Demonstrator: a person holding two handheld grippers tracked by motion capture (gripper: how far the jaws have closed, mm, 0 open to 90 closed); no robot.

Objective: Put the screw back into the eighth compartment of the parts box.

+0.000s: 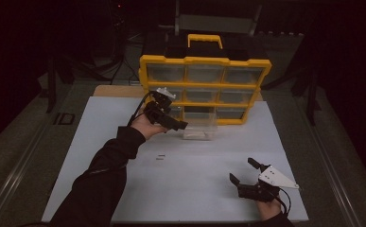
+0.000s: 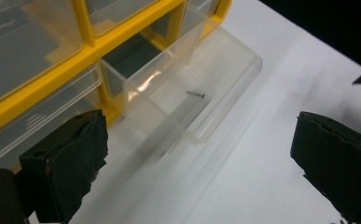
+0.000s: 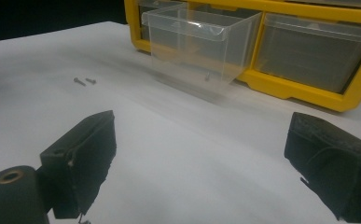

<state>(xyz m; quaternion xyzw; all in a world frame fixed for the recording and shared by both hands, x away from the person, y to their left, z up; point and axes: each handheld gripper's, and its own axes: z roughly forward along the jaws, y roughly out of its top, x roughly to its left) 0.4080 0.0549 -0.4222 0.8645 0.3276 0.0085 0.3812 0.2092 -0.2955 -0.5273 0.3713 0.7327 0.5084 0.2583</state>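
Both jaws of the left gripper (image 1: 173,118) stand wide apart with nothing between them, held by the left hand (image 1: 147,125) just beside a clear plastic drawer (image 2: 192,88). That drawer is pulled out of the bottom row of a yellow drawer organiser (image 1: 204,60) and rests on the white sheet (image 1: 124,118) covering the table. One small dark screw (image 2: 195,94) lies on the drawer's floor. The right gripper (image 1: 244,172) sits low near the front edge of the sheet, well apart from the organiser, its jaws likewise spread with nothing in them. Two more small screws (image 3: 85,81) lie side by side on the sheet, between the two grippers and nearer the left forearm's dark sleeve (image 1: 105,170). The organiser stands upright at the sheet's far edge, its yellow carry handle (image 1: 204,40) on top.
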